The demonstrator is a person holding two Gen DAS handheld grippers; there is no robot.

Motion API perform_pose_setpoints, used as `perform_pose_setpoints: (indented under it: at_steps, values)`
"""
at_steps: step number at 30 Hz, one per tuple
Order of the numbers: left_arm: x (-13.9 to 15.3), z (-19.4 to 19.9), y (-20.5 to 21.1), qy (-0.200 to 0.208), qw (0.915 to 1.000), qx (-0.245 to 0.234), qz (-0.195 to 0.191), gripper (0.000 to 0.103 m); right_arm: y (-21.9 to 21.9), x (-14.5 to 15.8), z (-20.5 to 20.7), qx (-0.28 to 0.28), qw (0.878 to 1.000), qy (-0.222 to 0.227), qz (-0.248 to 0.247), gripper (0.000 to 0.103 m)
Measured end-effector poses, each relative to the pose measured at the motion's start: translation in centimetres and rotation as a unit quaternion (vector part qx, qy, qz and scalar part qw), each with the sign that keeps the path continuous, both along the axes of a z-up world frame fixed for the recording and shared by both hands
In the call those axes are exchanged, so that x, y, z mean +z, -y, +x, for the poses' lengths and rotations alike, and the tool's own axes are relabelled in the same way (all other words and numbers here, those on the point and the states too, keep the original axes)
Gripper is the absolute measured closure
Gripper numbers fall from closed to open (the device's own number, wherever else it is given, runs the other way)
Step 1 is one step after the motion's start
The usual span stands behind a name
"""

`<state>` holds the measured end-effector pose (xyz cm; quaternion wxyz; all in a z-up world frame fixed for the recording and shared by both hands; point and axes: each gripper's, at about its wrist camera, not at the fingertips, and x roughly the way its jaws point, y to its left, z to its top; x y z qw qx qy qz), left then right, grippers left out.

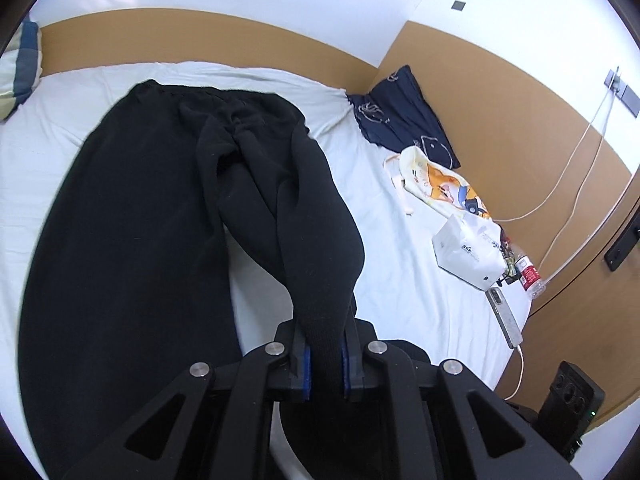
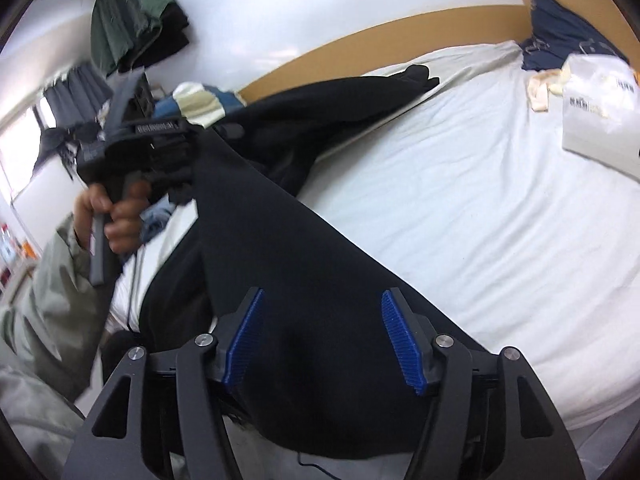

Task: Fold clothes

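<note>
The black trousers (image 1: 132, 216) lie lengthwise on the white bed (image 1: 404, 280), waistband towards the brown headboard (image 1: 200, 36), legs running back to the cameras. The left claw (image 1: 324, 360) is clamped on one leg's ribbed cuff (lifted off the sheet). The right claw (image 2: 322, 340) stands apart over black cloth.
</note>
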<state>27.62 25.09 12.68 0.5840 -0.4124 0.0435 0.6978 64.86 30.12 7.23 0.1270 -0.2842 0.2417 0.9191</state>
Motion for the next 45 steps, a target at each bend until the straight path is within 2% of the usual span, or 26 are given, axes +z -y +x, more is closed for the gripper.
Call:
perform_pose_setpoints:
  at_steps: [5, 10, 12, 16, 18, 20, 22, 23, 24, 25, 27, 30, 32, 35, 36, 37, 40, 43, 45]
  values:
    - [0.4, -2.9, 4.2, 0.018, 0.9994, 0.024, 0.014, 0.093, 0.5, 0.8, 0.7, 0.037, 0.998, 0.025, 0.036, 0.026]
    - [-1.3, -5.2, 7.8, 0.046, 0.9976, 0.051, 0.011, 0.093, -1.6, 0.8, 0.5, 0.035, 0.999, 0.005, 0.014, 0.018]
    - [-2.6, -6.3, 8.8, 0.064, 0.9961, 0.060, 0.004, 0.092, -1.3, 0.7, -1.7, 0.026, 0.999, 0.024, 0.008, 0.017]
    - [-5.1, -8.2, 10.5, 0.096, 0.9921, 0.078, -0.023, 0.089, -1.4, 0.3, -3.6, 0.005, 0.995, 0.096, 0.010, 0.017]
    - [-5.9, -8.8, 11.4, 0.109, 0.9902, 0.084, -0.025, 0.084, -1.2, 0.0, -3.5, 0.003, 0.995, 0.102, 0.011, 0.017]
    - [-6.4, -8.9, 12.0, 0.117, 0.9889, 0.088, -0.026, 0.070, -0.6, 0.2, -3.5, 0.015, 0.995, 0.096, 0.005, 0.024]
    - [-6.4, -8.6, 12.1, 0.116, 0.9891, 0.086, -0.030, 0.069, -0.1, 0.6, -3.6, 0.027, 0.996, 0.087, -0.003, 0.062]
    - [-6.4, -8.5, 12.1, 0.115, 0.9893, 0.084, -0.032, 0.069, 0.2, 0.8, -3.7, 0.030, 0.996, 0.083, -0.005, 0.072]
    - [-6.3, -8.2, 12.1, 0.114, 0.9897, 0.080, -0.034, 0.068, 0.5, 1.1, -3.9, 0.033, 0.997, 0.075, -0.009, 0.092]
    - [-6.1, -7.9, 12.0, 0.114, 0.9901, 0.074, -0.033, 0.067, 0.7, 1.5, -4.0, 0.036, 0.997, 0.060, -0.016, 0.095]
    - [-5.7, -7.3, 11.7, 0.112, 0.9909, 0.065, -0.035, 0.062, 1.8, 2.2, -4.3, 0.053, 0.998, 0.024, -0.038, 0.096]
    - [-5.0, -6.2, 11.9, 0.096, 0.9930, 0.055, -0.043, 0.056, 5.0, 3.4, -4.7, 0.108, 0.992, -0.018, -0.063, 0.096]
    - [-5.0, -5.3, 12.3, 0.084, 0.9941, 0.049, -0.049, 0.050, 8.8, 3.1, -7.2, 0.152, 0.986, -0.012, -0.072, 0.096]
    - [-6.1, -3.1, 12.7, 0.097, 0.9933, 0.021, -0.058, 0.050, 13.2, 1.7, -10.1, 0.200, 0.978, 0.011, -0.065, 0.096]
    - [-6.5, -2.3, 12.7, 0.099, 0.9930, 0.012, -0.064, 0.050, 14.1, 1.5, -10.6, 0.212, 0.975, 0.014, -0.067, 0.103]
    - [-6.7, -1.4, 12.7, 0.092, 0.9931, 0.010, -0.072, 0.050, 15.0, 1.2, -11.1, 0.220, 0.973, 0.018, -0.068, 0.102]
    - [-6.1, 1.4, 12.7, 0.043, 0.9941, 0.024, -0.096, 0.050, 16.5, 0.8, -12.1, 0.218, 0.974, 0.043, -0.043, 0.102]
    - [-4.4, 4.4, 12.5, 0.002, 0.9948, -0.012, -0.101, 0.049, 15.9, 1.0, -12.0, 0.196, 0.979, 0.054, -0.027, 0.102]
    - [-3.2, 5.8, 12.3, -0.018, 0.9955, -0.030, -0.088, 0.043, 14.8, 1.9, -10.9, 0.183, 0.982, 0.045, -0.021, 0.101]
